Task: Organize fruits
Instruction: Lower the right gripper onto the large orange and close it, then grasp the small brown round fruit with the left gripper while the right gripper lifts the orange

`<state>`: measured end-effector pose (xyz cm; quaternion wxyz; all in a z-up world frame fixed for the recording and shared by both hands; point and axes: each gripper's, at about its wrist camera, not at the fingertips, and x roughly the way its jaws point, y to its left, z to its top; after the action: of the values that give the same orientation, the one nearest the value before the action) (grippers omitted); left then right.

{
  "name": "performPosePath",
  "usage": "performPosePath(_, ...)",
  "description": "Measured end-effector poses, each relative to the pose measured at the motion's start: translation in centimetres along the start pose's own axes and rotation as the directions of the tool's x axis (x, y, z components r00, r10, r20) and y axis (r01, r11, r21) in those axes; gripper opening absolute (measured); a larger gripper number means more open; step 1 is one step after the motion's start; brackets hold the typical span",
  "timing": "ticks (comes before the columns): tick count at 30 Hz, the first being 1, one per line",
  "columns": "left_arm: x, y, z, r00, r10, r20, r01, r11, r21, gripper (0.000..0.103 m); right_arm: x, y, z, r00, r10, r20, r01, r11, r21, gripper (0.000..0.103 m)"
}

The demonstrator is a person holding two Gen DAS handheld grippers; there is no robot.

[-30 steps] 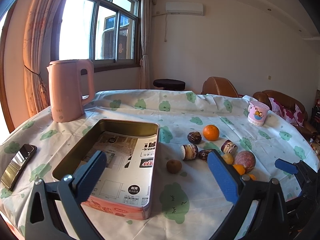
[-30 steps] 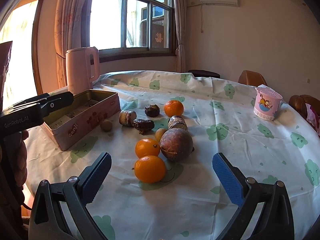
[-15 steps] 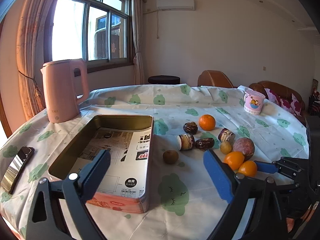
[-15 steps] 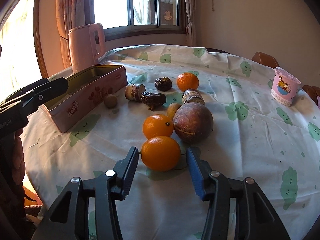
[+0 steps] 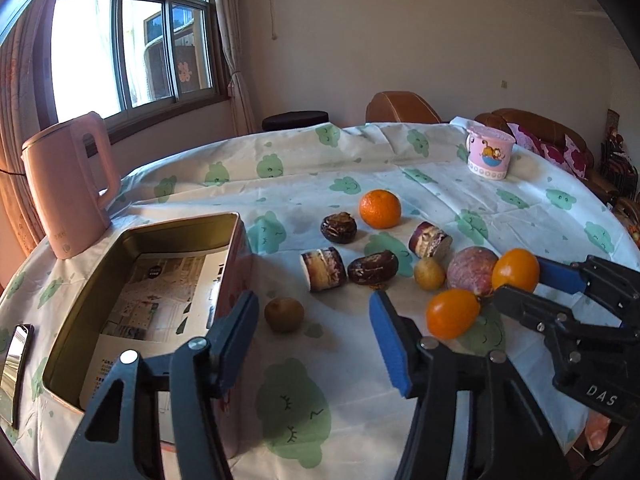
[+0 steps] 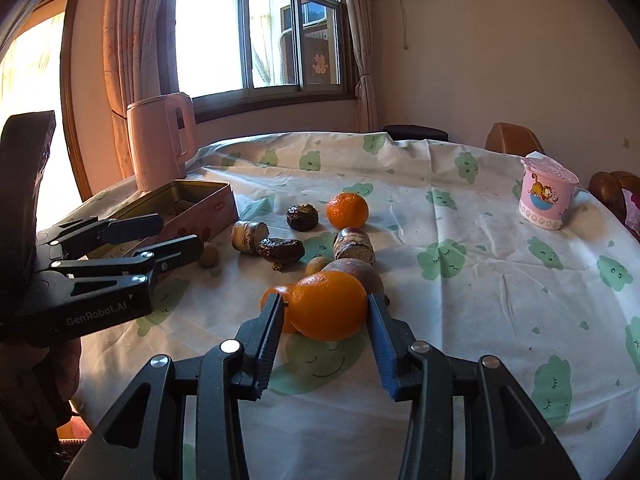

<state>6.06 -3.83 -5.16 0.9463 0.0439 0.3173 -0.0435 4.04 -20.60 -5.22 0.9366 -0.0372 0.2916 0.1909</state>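
Note:
Several fruits lie on the cloud-print tablecloth: oranges, a purple passion fruit, dark dates, and a small brown fruit. My right gripper is closing, and its pads press both sides of the nearest orange. The left wrist view also shows that orange in the right gripper. My left gripper is closing too. The small brown fruit sits just ahead between its fingers, nearer the left one, touched by neither pad. An open tin box with printed paper inside stands left of it.
A pink kettle stands behind the tin box, and a pink cartoon cup at the far right. A phone lies at the table's left edge. A second orange rests beside the held one. Chairs and a sofa ring the table.
The right jaws came in from wide open and clamped the nearest orange. The left gripper swung towards the fruits, now facing the small brown one, and its jaws narrowed.

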Motion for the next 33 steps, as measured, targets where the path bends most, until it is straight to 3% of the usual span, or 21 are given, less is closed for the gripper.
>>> performPosePath(2,1.0,0.0,0.1,0.999,-0.027,-0.042,0.026,1.0,-0.01,0.048,0.4,-0.6,0.7,1.0,-0.015,0.001,0.015,1.0,0.009,0.045)
performPosePath(5,2.3,0.3,0.4,0.994,-0.052,-0.096,0.049,0.998,-0.039,0.048,0.9,-0.8,1.5,1.0,-0.026,0.003,0.026,1.0,0.009,0.045)
performPosePath(9,3.3,1.3,0.7,0.992,-0.008,-0.128,0.002,0.999,-0.046,0.047,1.6,-0.7,2.1,0.999,-0.034,0.007,0.034,0.999,0.0,0.045)
performPosePath(20,4.4,1.8,1.0,0.989,0.036,-0.146,-0.032,0.999,0.035,0.048,2.0,-1.0,2.0,1.0,-0.011,-0.001,0.011,1.0,0.021,0.045)
performPosePath(24,3.2,1.2,0.9,0.995,0.016,-0.096,-0.011,0.999,0.054,0.048,2.0,-1.0,2.0,1.0,-0.006,-0.002,0.006,1.0,0.024,0.045)
performPosePath(27,3.7,0.1,0.9,0.992,0.006,-0.13,0.007,0.995,0.095,0.047,2.3,-0.9,1.9,1.0,0.0,-0.011,0.0,1.0,0.022,0.045)
performPosePath(32,5.0,1.0,1.0,0.983,0.051,-0.174,-0.04,0.997,0.069,0.046,2.3,-1.0,1.8,1.0,0.002,-0.007,-0.001,1.0,0.02,0.044)
performPosePath(33,5.1,0.8,1.0,0.982,0.065,-0.178,-0.051,0.995,0.081,0.042,2.3,-1.0,1.8,1.0,0.003,-0.007,-0.002,1.0,0.021,0.044)
